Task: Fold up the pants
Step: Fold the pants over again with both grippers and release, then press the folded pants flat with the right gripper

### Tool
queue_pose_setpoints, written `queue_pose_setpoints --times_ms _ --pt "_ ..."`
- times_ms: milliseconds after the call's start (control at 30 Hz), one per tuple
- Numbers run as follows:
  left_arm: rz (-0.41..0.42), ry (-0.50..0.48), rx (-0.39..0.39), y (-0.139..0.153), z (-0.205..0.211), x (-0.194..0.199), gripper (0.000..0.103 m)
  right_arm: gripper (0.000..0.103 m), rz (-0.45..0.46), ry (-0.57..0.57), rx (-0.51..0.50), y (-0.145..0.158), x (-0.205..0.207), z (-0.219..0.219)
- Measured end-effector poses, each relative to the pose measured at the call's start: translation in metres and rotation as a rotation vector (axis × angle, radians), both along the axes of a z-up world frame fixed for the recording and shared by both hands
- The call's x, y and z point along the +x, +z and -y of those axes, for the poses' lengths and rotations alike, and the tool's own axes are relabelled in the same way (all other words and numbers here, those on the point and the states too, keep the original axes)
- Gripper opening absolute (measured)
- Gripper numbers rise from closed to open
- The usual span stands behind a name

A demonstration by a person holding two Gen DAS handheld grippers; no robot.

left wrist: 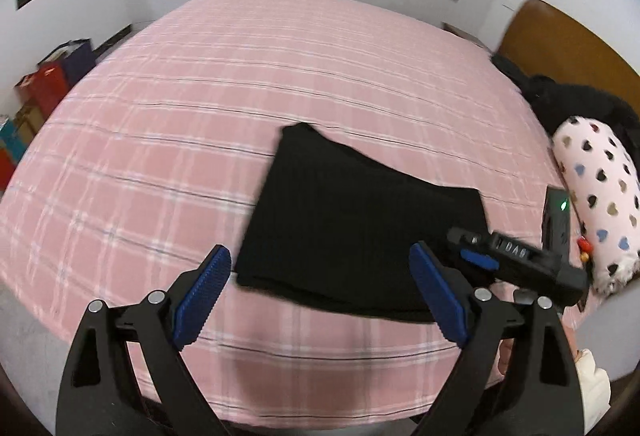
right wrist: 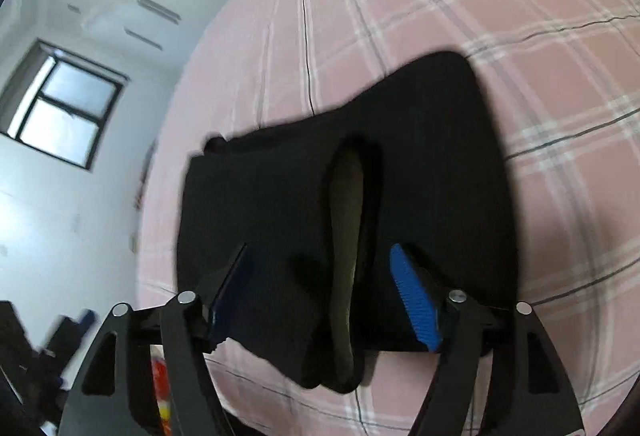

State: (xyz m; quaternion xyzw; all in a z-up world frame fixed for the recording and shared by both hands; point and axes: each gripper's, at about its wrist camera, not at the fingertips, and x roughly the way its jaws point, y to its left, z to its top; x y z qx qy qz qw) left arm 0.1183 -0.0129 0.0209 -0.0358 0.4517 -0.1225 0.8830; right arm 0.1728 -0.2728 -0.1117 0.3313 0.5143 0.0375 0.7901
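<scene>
Black pants point(left wrist: 352, 228) lie folded into a compact block on the pink plaid bed point(left wrist: 200, 123). My left gripper point(left wrist: 320, 268) is open and empty, hovering above the block's near edge. The right gripper shows in the left wrist view point(left wrist: 500, 260) at the block's right end. In the right wrist view the right gripper point(right wrist: 320, 268) is open, its blue pads either side of the waistband opening point(right wrist: 346, 236) of the pants point(right wrist: 420, 163), holding nothing.
A white pillow with heart prints point(left wrist: 600, 195) and dark clothing point(left wrist: 568, 103) lie at the bed's right by a wooden headboard point(left wrist: 572, 43). Coloured bags point(left wrist: 48, 87) stand on the floor at the left. A window point(right wrist: 64, 107) is on the wall.
</scene>
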Motion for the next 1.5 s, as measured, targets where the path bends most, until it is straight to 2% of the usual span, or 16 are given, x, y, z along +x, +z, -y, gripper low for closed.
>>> queue_pose_setpoints --times_ms 67,100,133,233,400,467,567,767,833,900,1000,1033,1100,1233,1400,1500 --pt "0.013 0.029 0.016 0.001 -0.017 0.002 0.088 0.069 0.018 0.018 -0.083 -0.001 0.003 -0.016" --pt "0.012 0.041 0.027 0.000 -0.023 0.005 0.088 0.035 0.028 0.054 -0.095 0.001 0.007 -0.027" --pt "0.010 0.048 0.029 0.000 -0.027 0.007 0.088 0.021 0.019 0.060 -0.097 0.004 0.011 -0.032" --pt "0.006 0.075 0.025 -0.001 -0.040 0.013 0.088 0.012 0.121 0.067 -0.095 0.048 0.015 -0.035" --pt "-0.003 0.094 0.005 -0.006 -0.043 0.021 0.088 0.008 0.276 0.056 -0.207 0.128 0.010 -0.008" --pt "-0.016 0.083 -0.002 -0.012 -0.039 0.023 0.088 0.008 0.190 0.098 -0.248 0.107 0.016 0.009" --pt "-0.042 0.064 0.016 -0.026 -0.024 0.026 0.088 0.009 -0.052 0.109 -0.253 0.025 0.020 0.024" --pt "-0.096 0.019 0.050 -0.044 0.003 0.041 0.088 0.020 0.050 -0.010 -0.196 0.040 -0.007 0.032" --pt "-0.120 0.008 0.054 -0.051 0.009 0.049 0.089 0.049 0.037 -0.001 -0.168 0.039 -0.009 0.030" --pt "-0.151 0.011 0.041 -0.057 0.013 0.059 0.089 0.061 0.004 0.024 -0.115 0.026 -0.007 0.024" --pt "-0.169 0.031 0.015 -0.059 0.013 0.064 0.089 0.057 -0.025 0.032 -0.172 0.012 -0.009 0.014" --pt "-0.171 0.035 0.012 -0.060 0.014 0.064 0.089 0.048 -0.028 0.034 -0.186 0.012 -0.006 0.013" --pt "-0.178 0.031 0.029 -0.060 0.016 0.064 0.089 0.010 0.011 0.025 -0.149 0.025 -0.005 0.014" --pt "-0.164 0.008 0.069 -0.057 0.020 0.063 0.089 0.009 0.121 0.017 -0.253 0.073 -0.015 0.018" --pt "-0.182 -0.005 0.106 -0.067 0.028 0.068 0.089 0.009 -0.029 0.011 -0.307 0.020 -0.016 0.024" --pt "-0.187 -0.011 0.122 -0.070 0.032 0.069 0.089 0.019 -0.017 -0.025 -0.281 0.031 -0.014 0.020"
